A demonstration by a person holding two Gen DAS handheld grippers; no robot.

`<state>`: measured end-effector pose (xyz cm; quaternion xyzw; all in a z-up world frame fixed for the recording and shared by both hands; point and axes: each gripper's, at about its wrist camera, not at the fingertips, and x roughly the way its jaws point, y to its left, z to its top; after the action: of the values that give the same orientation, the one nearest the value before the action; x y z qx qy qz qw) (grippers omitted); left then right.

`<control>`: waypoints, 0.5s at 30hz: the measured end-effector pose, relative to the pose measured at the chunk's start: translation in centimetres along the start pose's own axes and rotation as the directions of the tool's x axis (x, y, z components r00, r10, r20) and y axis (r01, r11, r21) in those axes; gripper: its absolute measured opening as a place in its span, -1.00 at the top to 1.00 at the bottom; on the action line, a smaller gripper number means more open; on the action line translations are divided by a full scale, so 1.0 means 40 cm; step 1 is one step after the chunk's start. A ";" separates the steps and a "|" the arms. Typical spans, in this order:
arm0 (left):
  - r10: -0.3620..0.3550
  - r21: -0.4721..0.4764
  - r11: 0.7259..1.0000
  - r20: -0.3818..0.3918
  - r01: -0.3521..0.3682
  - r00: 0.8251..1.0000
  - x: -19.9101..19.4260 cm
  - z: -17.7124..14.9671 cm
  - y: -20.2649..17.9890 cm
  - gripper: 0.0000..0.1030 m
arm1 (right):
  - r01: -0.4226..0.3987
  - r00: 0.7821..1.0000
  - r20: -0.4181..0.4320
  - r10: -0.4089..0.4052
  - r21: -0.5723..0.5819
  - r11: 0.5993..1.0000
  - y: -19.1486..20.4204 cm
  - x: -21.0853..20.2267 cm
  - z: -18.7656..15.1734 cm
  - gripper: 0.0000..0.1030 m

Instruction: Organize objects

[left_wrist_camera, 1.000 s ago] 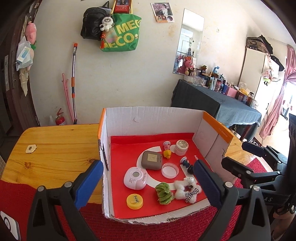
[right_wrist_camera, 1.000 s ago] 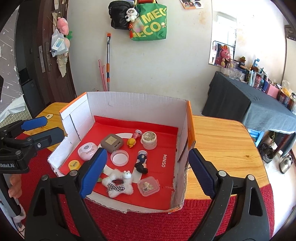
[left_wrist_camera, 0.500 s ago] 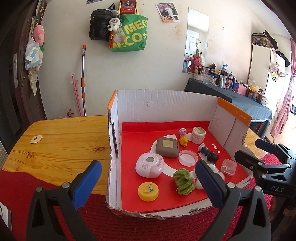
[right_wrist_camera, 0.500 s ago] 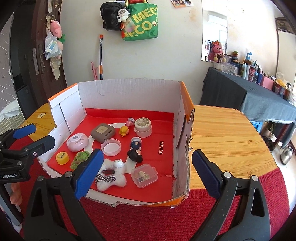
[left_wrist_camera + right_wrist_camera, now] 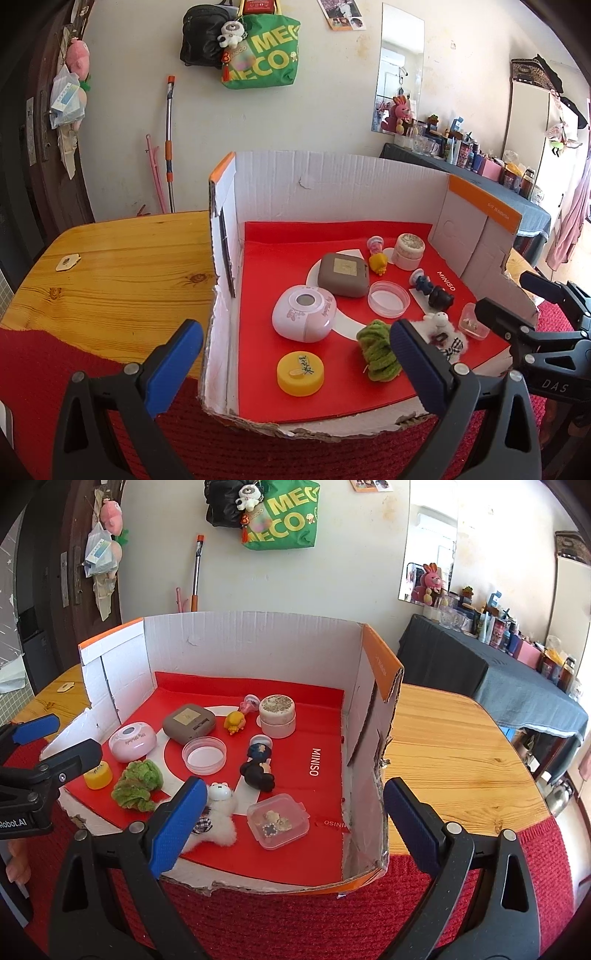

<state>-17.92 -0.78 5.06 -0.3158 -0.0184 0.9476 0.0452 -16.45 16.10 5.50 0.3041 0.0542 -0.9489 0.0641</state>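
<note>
A white cardboard box (image 5: 332,184) with a red floor stands on the wooden table (image 5: 122,266); it also shows in the right wrist view (image 5: 258,642). Inside lie several small items: a pink case (image 5: 303,314), a grey case (image 5: 343,275), a yellow lid (image 5: 300,373), a green scrunchie (image 5: 378,350), a clear round lid (image 5: 204,755), a white plush (image 5: 218,812), a clear square box (image 5: 277,820), a dark figurine (image 5: 258,764) and a cream jar (image 5: 277,716). My left gripper (image 5: 295,369) is open at the box's front left. My right gripper (image 5: 291,827) is open at the front right.
A red mat (image 5: 295,915) covers the table's near edge. A small tag (image 5: 67,263) lies on the wood at left. A dark-clothed table (image 5: 498,679) with bottles stands at the right, bags (image 5: 258,55) hang on the wall.
Both grippers have come closer to the box and lower; the box contents look larger. Both stay open and empty.
</note>
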 end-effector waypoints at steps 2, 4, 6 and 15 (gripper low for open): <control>-0.005 -0.005 1.000 -0.006 0.005 1.000 0.003 -0.001 0.004 -0.99 | -0.009 1.000 0.000 0.009 0.007 1.000 -0.004 0.001 -0.001 -0.90; -0.003 -0.009 1.000 -0.005 0.003 1.000 0.001 -0.005 0.006 -0.99 | -0.005 1.000 0.000 0.005 0.013 1.000 -0.007 0.001 -0.001 -0.91; -0.001 -0.006 1.000 0.002 0.001 1.000 -0.003 -0.006 0.006 -0.99 | -0.008 1.000 -0.005 0.008 0.015 1.000 -0.009 0.004 -0.002 -0.94; -0.002 0.007 1.000 0.019 0.002 1.000 -0.013 -0.009 -0.001 -0.99 | -0.020 1.000 -0.005 0.021 0.044 0.999 -0.022 0.006 -0.002 -1.00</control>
<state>-17.31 -0.80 5.08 -0.3068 -0.0158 0.9505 0.0474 -16.73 16.95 5.34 0.3086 0.0305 -0.9483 0.0670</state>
